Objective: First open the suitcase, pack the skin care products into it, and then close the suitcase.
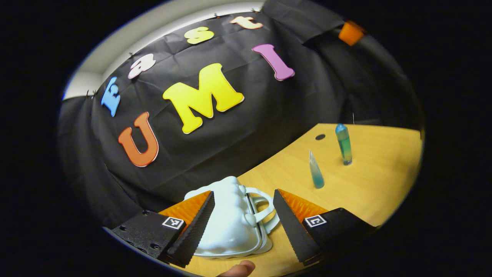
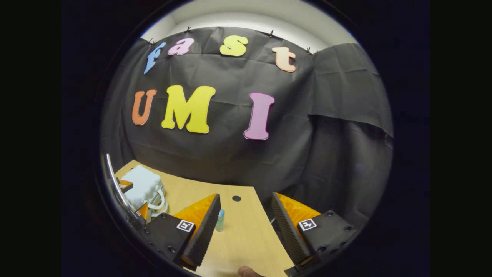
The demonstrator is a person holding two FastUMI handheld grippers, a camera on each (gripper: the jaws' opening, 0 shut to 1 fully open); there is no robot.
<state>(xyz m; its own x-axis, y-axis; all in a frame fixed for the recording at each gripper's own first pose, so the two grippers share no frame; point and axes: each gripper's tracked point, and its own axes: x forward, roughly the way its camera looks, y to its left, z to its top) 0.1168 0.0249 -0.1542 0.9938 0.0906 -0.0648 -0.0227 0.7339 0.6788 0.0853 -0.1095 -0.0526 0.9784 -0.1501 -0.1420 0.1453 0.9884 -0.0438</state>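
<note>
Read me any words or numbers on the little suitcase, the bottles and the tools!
Pale blue moulded plastic suitcase: no writing visible.
Tall blue-green bottle: nothing readable, too small.
Pointed blue tube: nothing readable, too small.
Square black-and-white markers on the left tool and right tool: coded patterns, not words.

Left gripper point(image 1: 243, 215) with fingers spread wide over a closed pale mint suitcase point(image 1: 230, 223) lying flat on the wooden table point(image 1: 380, 184), handle between the fingers, teal tube point(image 1: 316, 171) and blue-green bottle point(image 1: 344, 144) standing apart beyond, fingertip point(image 1: 240, 268) at bottom edge
</note>
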